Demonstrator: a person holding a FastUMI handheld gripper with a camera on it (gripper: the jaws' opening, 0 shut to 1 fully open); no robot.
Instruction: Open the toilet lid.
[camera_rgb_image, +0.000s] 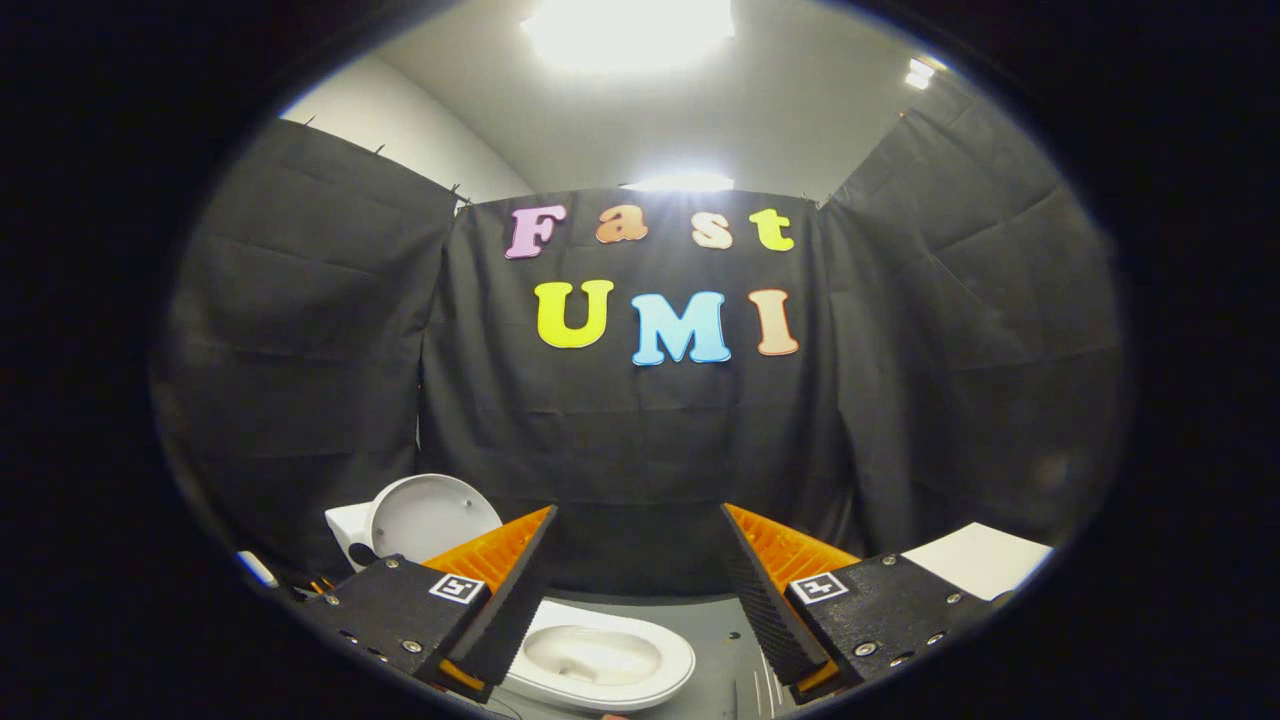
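**A:** Item one, the gripper (637, 580)?

**B:** Mine. My fingers stand wide apart, with nothing between them and nothing touched.

**A:** Item two, the toilet?

**B:** White toilet bowl (600, 658), low down, between my fingers and nearer my left one, which covers the bowl's left side. The seat ring lies flat around the bowl. The toilet lid (430, 515) stands upright, raised behind and above my left finger, its inner face turned towards me. The white tank (347, 525) shows just beside the lid, on its left.

**A:** Item three, surroundings?

**B:** Grey floor (715, 625) under the bowl. Black cloth wall (640, 450) beyond everything. A white flat surface (985, 558) beyond my right finger; I cannot tell what it is.

**A:** Anything hidden?

**B:** The lid's lower edge and hinge sit behind my left finger. The bowl's near rim is cut off. Small things left of my left finger are too small to make out.
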